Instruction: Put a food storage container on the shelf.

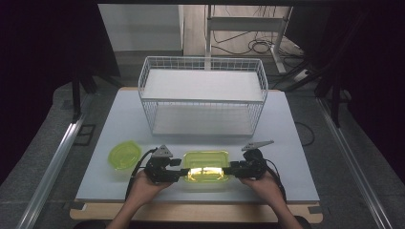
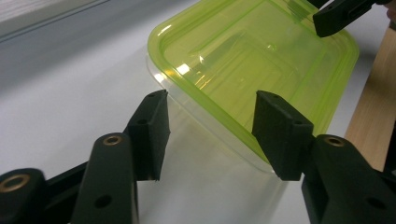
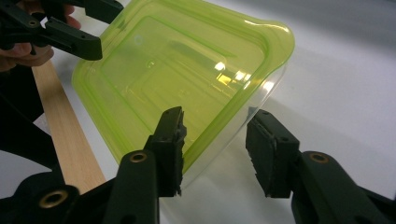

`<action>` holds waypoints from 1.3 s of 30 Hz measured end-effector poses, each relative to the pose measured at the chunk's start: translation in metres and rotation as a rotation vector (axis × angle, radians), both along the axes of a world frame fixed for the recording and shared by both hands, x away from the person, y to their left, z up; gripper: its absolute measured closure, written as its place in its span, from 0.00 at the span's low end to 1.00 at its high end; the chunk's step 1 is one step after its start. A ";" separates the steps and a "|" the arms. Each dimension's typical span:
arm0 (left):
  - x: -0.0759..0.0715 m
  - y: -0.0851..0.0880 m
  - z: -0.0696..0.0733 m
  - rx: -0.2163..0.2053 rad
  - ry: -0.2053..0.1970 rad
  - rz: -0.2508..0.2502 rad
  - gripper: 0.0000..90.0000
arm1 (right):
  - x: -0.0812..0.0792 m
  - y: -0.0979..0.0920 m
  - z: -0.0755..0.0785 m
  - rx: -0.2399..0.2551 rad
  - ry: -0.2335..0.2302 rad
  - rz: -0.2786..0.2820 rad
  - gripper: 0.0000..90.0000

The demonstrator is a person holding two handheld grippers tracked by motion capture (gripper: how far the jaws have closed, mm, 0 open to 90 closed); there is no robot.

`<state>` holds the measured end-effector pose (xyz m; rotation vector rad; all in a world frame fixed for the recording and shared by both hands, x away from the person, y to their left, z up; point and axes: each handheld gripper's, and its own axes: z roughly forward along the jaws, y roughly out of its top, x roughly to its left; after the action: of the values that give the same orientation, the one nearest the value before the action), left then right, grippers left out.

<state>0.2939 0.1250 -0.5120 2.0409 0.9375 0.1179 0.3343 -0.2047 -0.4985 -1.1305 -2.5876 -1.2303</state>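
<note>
A clear rectangular box with a lime-green lid point(image 1: 206, 167) sits near the table's front edge. My left gripper point(image 1: 184, 172) is at its left end and my right gripper point(image 1: 227, 171) at its right end, each held in a hand. In the left gripper view the jaws point(image 2: 210, 135) straddle the box's point(image 2: 243, 60) near end; one pad lies over the lid's rim and the other stands off the clear wall. In the right gripper view the jaws point(image 3: 217, 149) straddle the opposite end of the box point(image 3: 177, 70), with a gap at the outer pad. Both are open.
A round lime-green lidded tub point(image 1: 124, 155) lies left of the box. A white wire basket point(image 1: 203, 95) with a shelf stands behind, mid-table. The white tabletop point(image 1: 286, 157) ends in a wooden strip point(image 1: 200, 211) at the front.
</note>
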 end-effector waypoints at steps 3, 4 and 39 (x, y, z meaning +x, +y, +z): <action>0.001 0.000 -0.004 -0.064 0.063 -0.052 0.58 | -0.001 -0.001 0.003 0.031 0.003 -0.003 0.76; -0.001 -0.001 -0.003 -0.060 0.056 -0.045 0.56 | -0.002 -0.001 0.004 0.030 -0.004 0.000 0.76; -0.038 0.030 0.009 0.029 -0.033 0.004 0.12 | 0.008 -0.028 0.019 0.220 0.064 -0.124 0.90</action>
<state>0.2559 0.1554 -0.5030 2.0572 0.9242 0.1681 0.3426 -0.2331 -0.4796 -1.2770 -2.2979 -1.4361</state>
